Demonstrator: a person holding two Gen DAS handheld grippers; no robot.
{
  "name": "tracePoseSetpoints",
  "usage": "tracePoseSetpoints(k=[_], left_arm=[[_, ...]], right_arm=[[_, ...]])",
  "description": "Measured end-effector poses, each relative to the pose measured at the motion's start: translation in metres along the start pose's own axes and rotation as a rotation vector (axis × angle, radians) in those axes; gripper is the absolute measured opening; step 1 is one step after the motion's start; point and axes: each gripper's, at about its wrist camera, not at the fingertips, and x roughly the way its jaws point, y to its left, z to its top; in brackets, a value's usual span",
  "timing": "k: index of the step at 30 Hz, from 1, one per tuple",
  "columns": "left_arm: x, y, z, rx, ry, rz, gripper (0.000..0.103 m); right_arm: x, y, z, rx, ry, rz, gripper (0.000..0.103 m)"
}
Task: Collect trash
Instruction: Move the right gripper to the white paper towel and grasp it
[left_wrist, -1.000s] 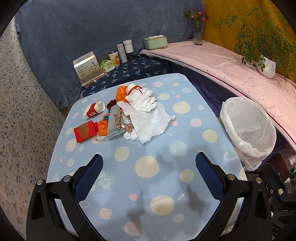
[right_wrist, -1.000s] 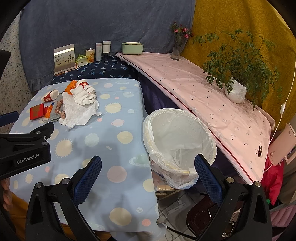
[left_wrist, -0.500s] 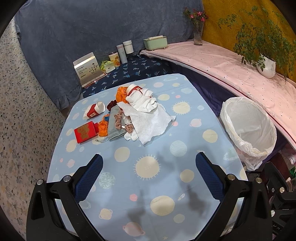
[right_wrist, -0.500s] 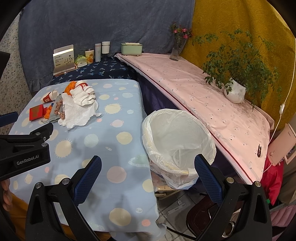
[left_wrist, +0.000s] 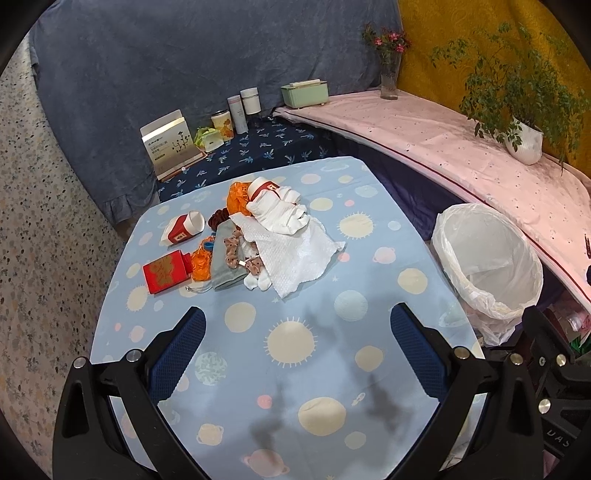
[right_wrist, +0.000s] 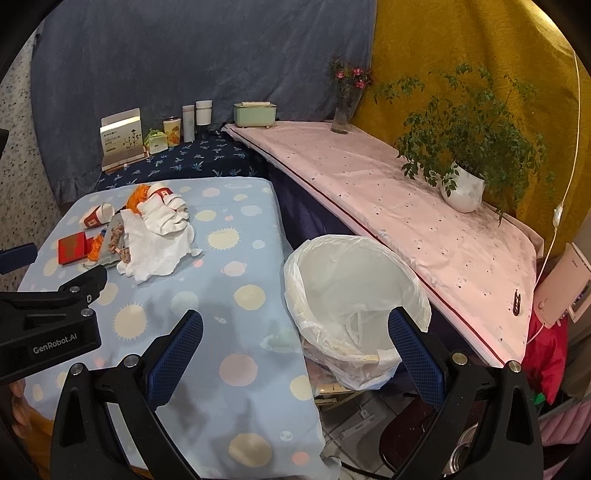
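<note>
A heap of trash lies at the far left of the blue planet-print table: a white paper towel, rolled white cloths, orange wrappers, a red box, a red-and-white paper cup and a grey pouch. The same heap shows in the right wrist view. A bin lined with a white bag stands off the table's right edge. My left gripper hangs open over the near table, short of the heap. My right gripper is open over the gap between table and bin.
A dark blue shelf at the back holds a card box, tins and bottles and a green tissue box. A pink-covered ledge with a vase and a potted plant runs along the right.
Both views have barely shifted; the heap sits a touch lower in the left wrist view. Nothing was taken hold of or let go.
</note>
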Motion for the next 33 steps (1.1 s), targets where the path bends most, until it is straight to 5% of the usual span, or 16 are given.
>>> tracePoseSetpoints(k=[9,14,27,33], left_arm=[[0.007,0.024,0.006,-0.008,-0.003,-0.025,0.096],[0.03,0.059,0.014,-0.017,0.068,-0.097,0.096],[0.125,0.198,0.004,-0.236,0.135,0.013,0.096],[0.151,0.206,-0.003,-0.228,0.134,-0.021,0.096]], right_arm=[[0.005,0.022,0.011,-0.006,-0.014,0.015,0.096],[0.02,0.046,0.02,-0.02,-0.005,0.028,0.096],[0.098,0.145,0.048,-0.099,0.044,0.152,0.096],[0.155,0.173,0.054,-0.065,0.114,0.186,0.086]])
